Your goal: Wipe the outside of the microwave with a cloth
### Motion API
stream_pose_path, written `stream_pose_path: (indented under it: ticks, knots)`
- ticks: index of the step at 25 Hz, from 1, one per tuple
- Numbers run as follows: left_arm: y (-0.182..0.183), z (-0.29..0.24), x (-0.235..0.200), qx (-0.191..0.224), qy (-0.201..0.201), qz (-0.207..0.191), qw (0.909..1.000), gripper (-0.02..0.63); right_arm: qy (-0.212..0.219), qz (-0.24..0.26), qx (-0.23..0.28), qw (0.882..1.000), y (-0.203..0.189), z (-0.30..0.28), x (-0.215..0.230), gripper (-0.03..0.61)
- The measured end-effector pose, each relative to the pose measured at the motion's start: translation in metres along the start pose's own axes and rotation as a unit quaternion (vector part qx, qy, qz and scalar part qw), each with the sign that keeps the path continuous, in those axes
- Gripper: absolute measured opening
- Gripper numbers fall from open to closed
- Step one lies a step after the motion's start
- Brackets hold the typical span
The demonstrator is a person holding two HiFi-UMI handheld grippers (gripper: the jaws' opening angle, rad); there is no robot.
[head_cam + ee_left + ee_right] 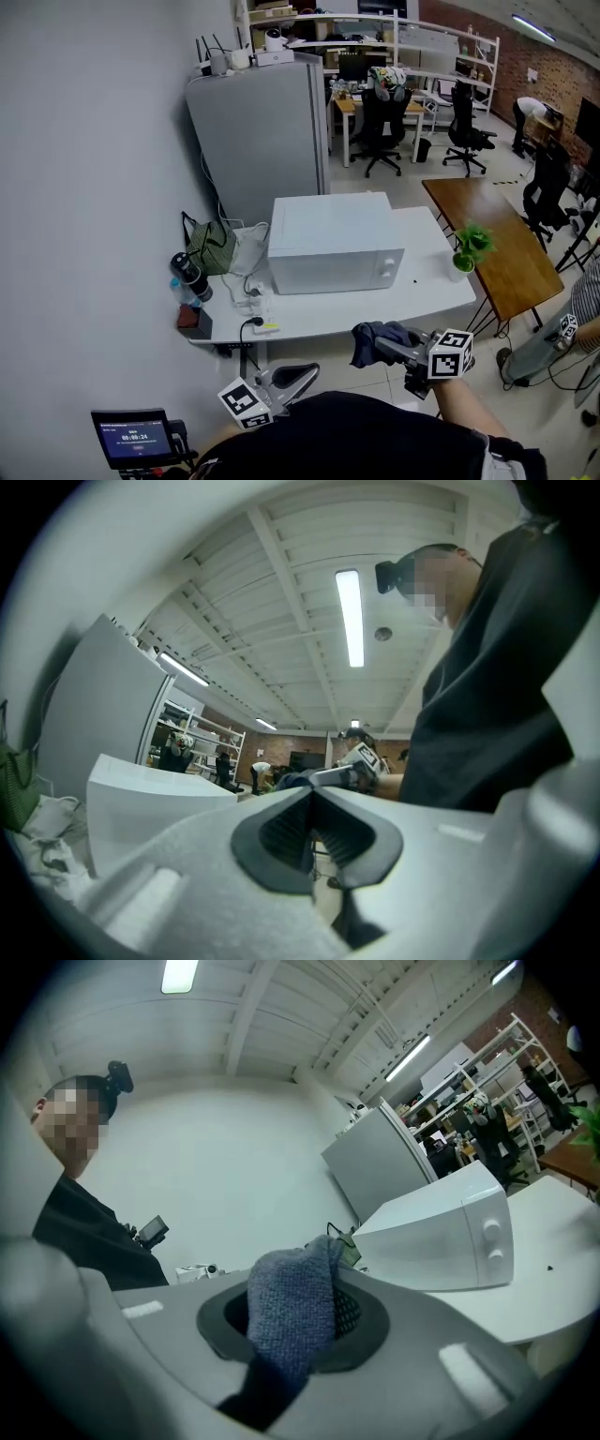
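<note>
A white microwave (335, 242) stands on a white table (431, 286), its door and two knobs facing me. In the right gripper view the microwave (450, 1232) lies ahead to the right. My right gripper (372, 347) hovers off the table's front edge, shut on a blue-grey cloth (378, 339); the cloth (292, 1314) bulges out between the jaws. My left gripper (302, 378) is low, close to my body and left of the right one, shut with nothing in it. Its view shows the microwave (150, 803) to the left.
A grey fridge (262, 131) stands behind the table. On the table's left end lie a green bag (212, 246), a dark bottle (190, 276), cables and a power strip (263, 326). A small potted plant (467, 249) sits at the right. A brown table (506, 246) and office chairs stand beyond.
</note>
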State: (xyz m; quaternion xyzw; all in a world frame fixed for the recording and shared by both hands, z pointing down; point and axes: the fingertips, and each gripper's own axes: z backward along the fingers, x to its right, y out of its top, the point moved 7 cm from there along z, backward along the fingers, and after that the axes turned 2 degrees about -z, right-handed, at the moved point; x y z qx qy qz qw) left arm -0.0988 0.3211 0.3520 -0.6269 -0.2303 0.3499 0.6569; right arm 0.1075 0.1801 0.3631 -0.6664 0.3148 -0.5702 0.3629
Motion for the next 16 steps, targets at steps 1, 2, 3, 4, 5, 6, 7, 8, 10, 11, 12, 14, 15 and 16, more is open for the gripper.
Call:
stream_pose_path:
  ticks: [1,2,3,4,5,6,7,8,10,11,12,14,15,16]
  knots:
    - [0.000,0.000,0.000,0.004,0.005,-0.002,1.0000,0.003,0.000,0.002,-0.005,1.000,-0.001,0.001,0.001,0.075]
    - [0.002,0.000,0.001,0.008,0.011,-0.002,0.9999,0.003,0.000,0.004,-0.009,1.000,-0.002,0.001,0.001,0.075]
    - [0.004,0.001,0.002,0.011,0.015,-0.002,0.9998,0.003,0.002,0.008,-0.012,1.000,-0.001,0.000,-0.001,0.075]
    - [0.007,0.002,0.003,0.011,0.018,-0.002,0.9998,0.003,0.005,0.011,-0.013,1.000,0.001,-0.001,-0.004,0.075]
    - [0.010,0.004,0.004,0.012,0.019,-0.003,0.9997,0.003,0.008,0.014,-0.013,1.000,0.004,-0.002,-0.008,0.075]
    - [0.012,0.005,0.005,0.011,0.020,-0.005,0.9997,0.003,0.010,0.016,-0.011,1.000,0.005,-0.004,-0.010,0.075]
    - [0.013,0.007,0.005,0.011,0.021,-0.006,0.9997,0.003,0.012,0.018,-0.011,1.000,0.006,-0.006,-0.012,0.075]
    - [0.012,0.009,0.005,0.012,0.022,-0.006,0.9997,0.003,0.013,0.019,-0.011,1.000,0.005,-0.007,-0.012,0.075]
    - [0.010,0.012,0.003,0.013,0.024,-0.007,0.9996,0.003,0.013,0.021,-0.013,1.000,0.004,-0.010,-0.012,0.075]
    - [0.010,0.014,0.002,0.014,0.026,-0.008,0.9995,0.003,0.014,0.023,-0.014,1.000,0.004,-0.012,-0.012,0.075]
    - [0.009,0.015,0.001,0.015,0.026,-0.008,0.9995,0.003,0.014,0.025,-0.015,0.999,0.004,-0.013,-0.012,0.075]
    - [0.010,0.018,-0.001,0.017,0.028,-0.011,0.9994,0.003,0.015,0.028,-0.016,0.999,0.003,-0.016,-0.013,0.074]
    - [0.010,0.019,-0.002,0.018,0.029,-0.012,0.9994,0.003,0.016,0.030,-0.017,0.999,0.003,-0.018,-0.013,0.074]
    - [0.011,0.020,-0.004,0.018,0.029,-0.014,0.9993,0.003,0.017,0.032,-0.018,0.999,0.002,-0.019,-0.013,0.075]
